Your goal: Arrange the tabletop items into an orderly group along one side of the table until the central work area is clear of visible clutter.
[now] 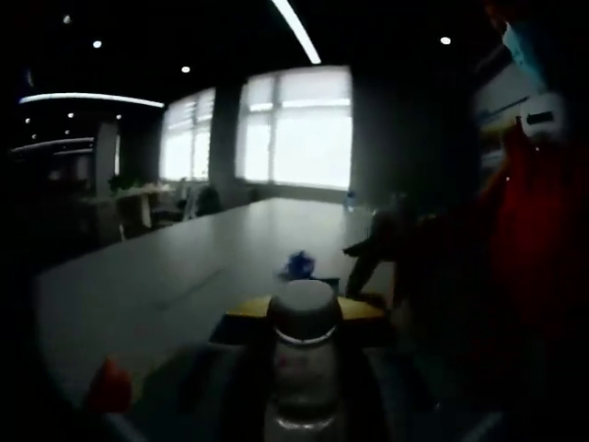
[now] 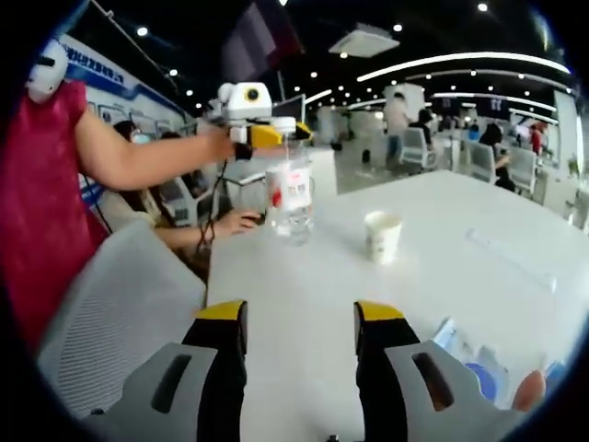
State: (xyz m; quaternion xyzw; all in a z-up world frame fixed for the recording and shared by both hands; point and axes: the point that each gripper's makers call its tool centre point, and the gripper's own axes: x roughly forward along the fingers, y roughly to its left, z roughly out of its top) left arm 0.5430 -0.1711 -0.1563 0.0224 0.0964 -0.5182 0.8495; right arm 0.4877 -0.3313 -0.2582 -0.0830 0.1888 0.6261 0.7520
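Note:
My left gripper [image 1: 304, 311] is shut on a clear water bottle with a white cap [image 1: 304, 318], which stands between its yellow-tipped jaws. In the right gripper view the same left gripper [image 2: 267, 134] holds the bottle [image 2: 291, 198] by its neck, upright, near the far left edge of the white table [image 2: 304, 295]. I cannot tell whether the bottle's base touches the table. A white paper cup [image 2: 382, 237] stands to the right of the bottle. My right gripper [image 2: 299, 318] hovers open low over the table, nothing between its jaws.
Blue packets [image 2: 479, 366] lie at the lower right beside my right gripper; a blue object [image 1: 299, 265] sits beyond the bottle. A grey mesh chair [image 2: 120, 313] stands at the table's left. A seated person's hand [image 2: 237, 221] rests on the table. An orange object [image 1: 110, 385] lies lower left.

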